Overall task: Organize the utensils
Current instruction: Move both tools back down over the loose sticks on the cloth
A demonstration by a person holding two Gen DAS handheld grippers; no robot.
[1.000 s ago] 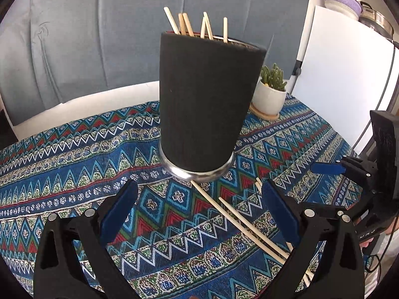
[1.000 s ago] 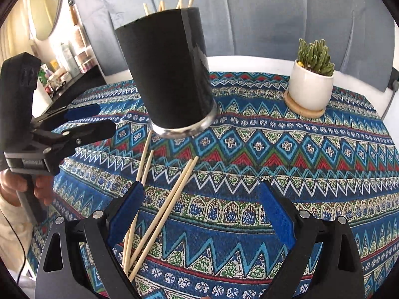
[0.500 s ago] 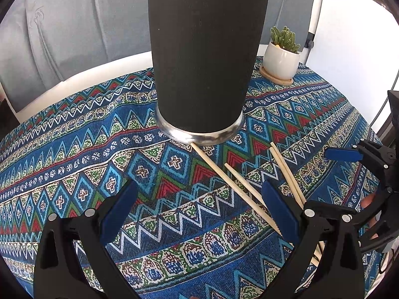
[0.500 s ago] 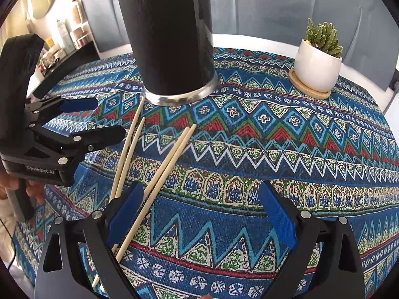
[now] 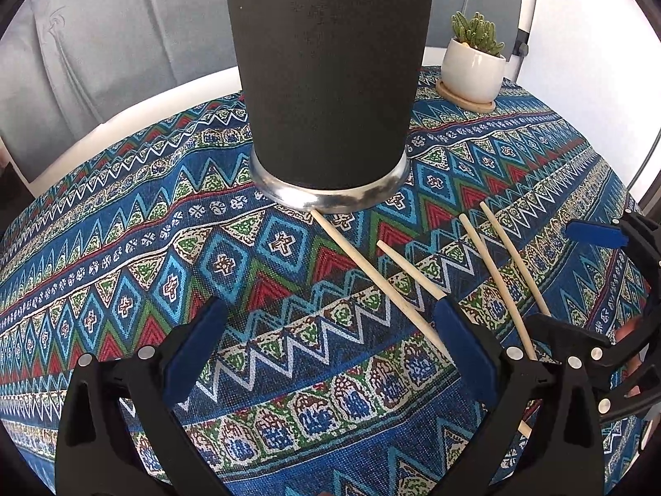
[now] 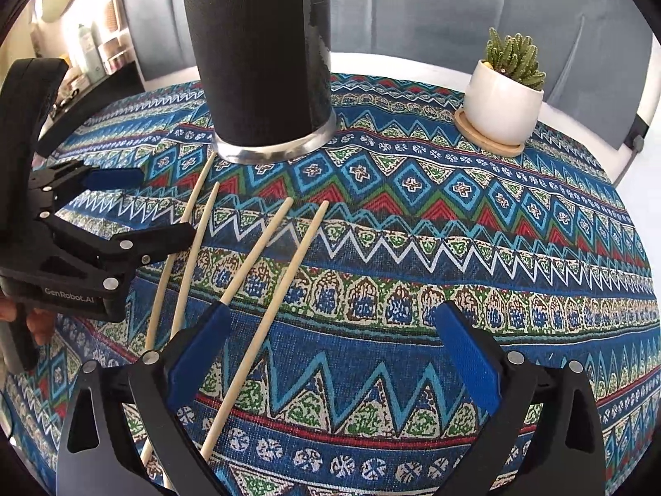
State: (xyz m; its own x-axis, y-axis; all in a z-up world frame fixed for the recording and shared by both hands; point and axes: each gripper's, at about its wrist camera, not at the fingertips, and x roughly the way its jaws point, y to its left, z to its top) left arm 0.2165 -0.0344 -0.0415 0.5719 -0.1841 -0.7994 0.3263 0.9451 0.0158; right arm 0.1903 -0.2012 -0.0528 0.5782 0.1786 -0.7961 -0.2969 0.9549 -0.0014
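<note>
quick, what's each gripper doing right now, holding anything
Left gripper: open, holding nothing, above the patterned tablecloth.
Right gripper: open, jaws just widened, nothing gripped; one thin wooden chopstick lies between its fingers.

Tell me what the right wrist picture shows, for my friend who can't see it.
Four loose chopsticks lie on a patterned tablecloth before a tall black holder. The open right gripper hovers over them, left gripper beside, potted cactus behind.

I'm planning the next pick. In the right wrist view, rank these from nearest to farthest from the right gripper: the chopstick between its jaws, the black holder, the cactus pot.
1. Chopstick, lying just inside the left jaw of the right gripper.
2. Black holder, ahead, left of centre.
3. Cactus pot, far right, slightly beyond.
</note>
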